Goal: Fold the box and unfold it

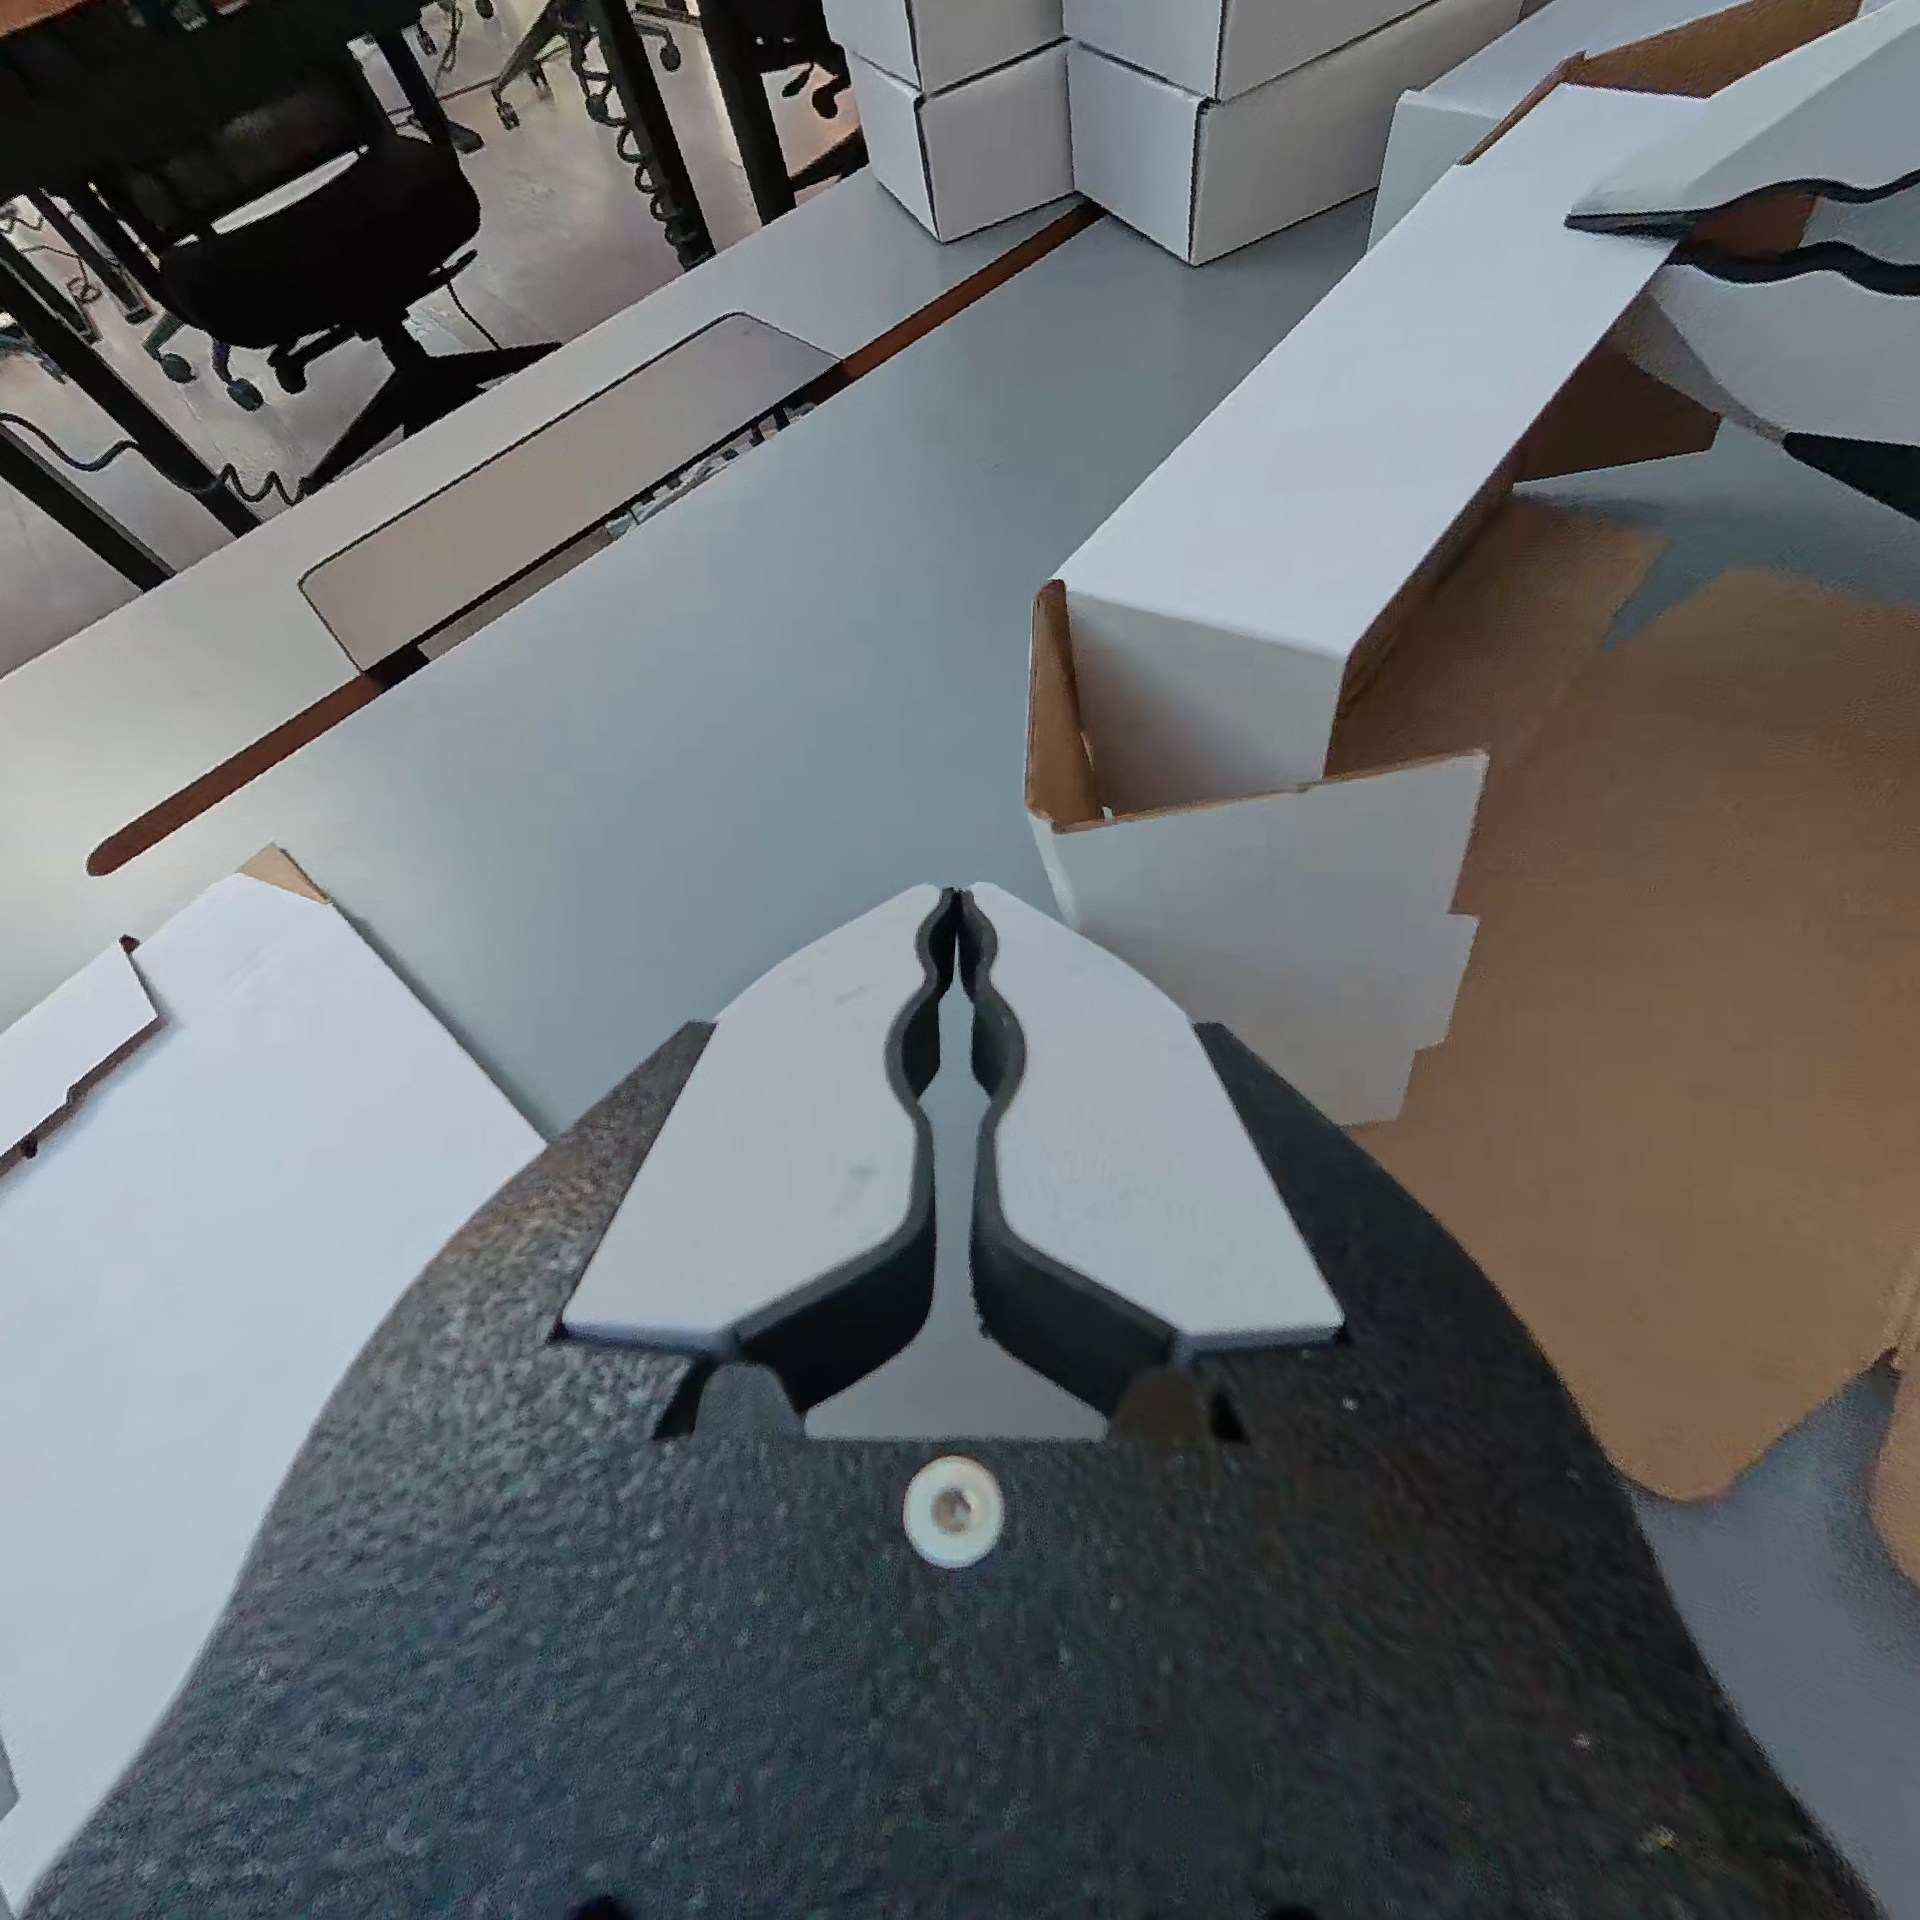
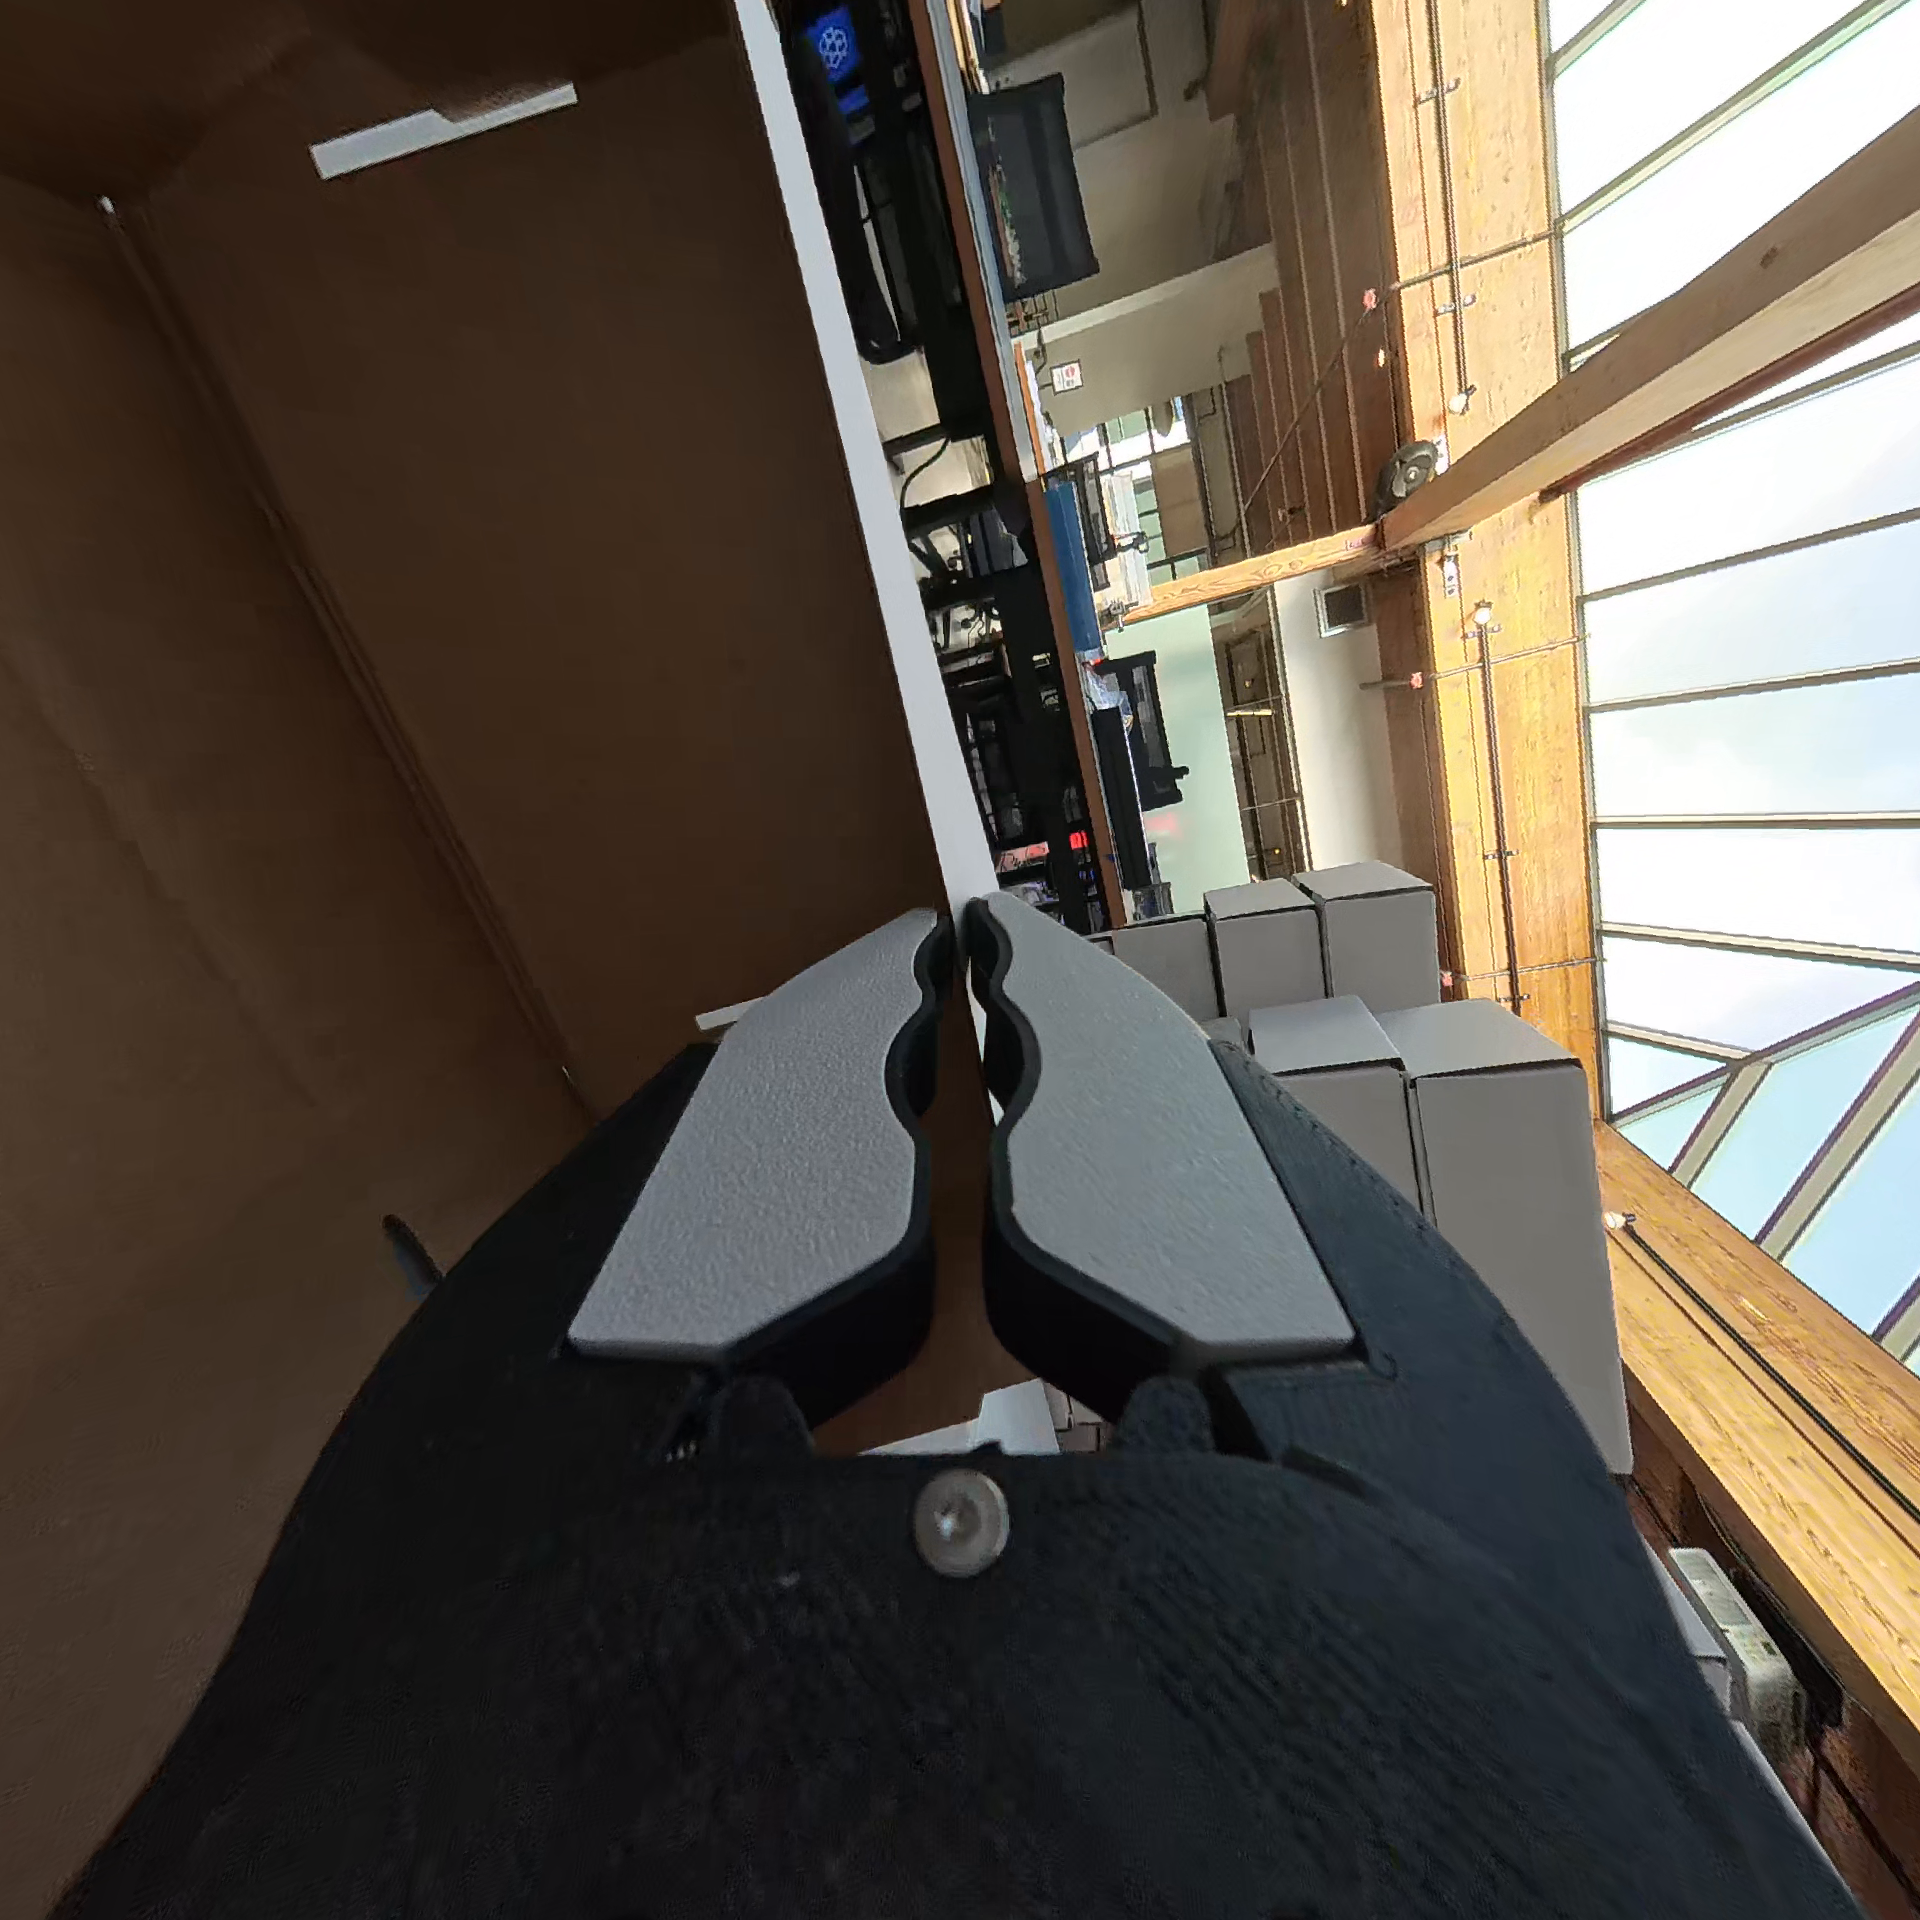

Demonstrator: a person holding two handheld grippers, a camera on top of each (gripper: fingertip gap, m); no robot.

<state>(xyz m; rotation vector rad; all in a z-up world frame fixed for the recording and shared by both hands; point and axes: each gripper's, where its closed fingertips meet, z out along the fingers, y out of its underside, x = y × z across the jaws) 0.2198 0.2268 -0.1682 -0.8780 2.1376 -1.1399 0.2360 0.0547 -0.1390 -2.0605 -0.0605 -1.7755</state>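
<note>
The box (image 1: 1299, 499), white outside and brown inside, lies partly folded on the grey table (image 1: 675, 727), with one long wall raised and a short white flap (image 1: 1247, 935) standing at its near corner. My left gripper (image 1: 958, 914) is shut with nothing between its pads, above the bare table just left of that flap. My right gripper (image 2: 961, 925) is shut on the edge of a box panel (image 2: 468, 623), whose brown inner face fills the left of the right wrist view. It also shows in the left wrist view (image 1: 1621, 223) at the box's far end.
A flat white cardboard sheet (image 1: 208, 1143) lies at the left. Folded white boxes (image 1: 1091, 125) are stacked at the table's far side and also show in the right wrist view (image 2: 1455, 1039). An office chair (image 1: 312, 208) and desks stand beyond the table.
</note>
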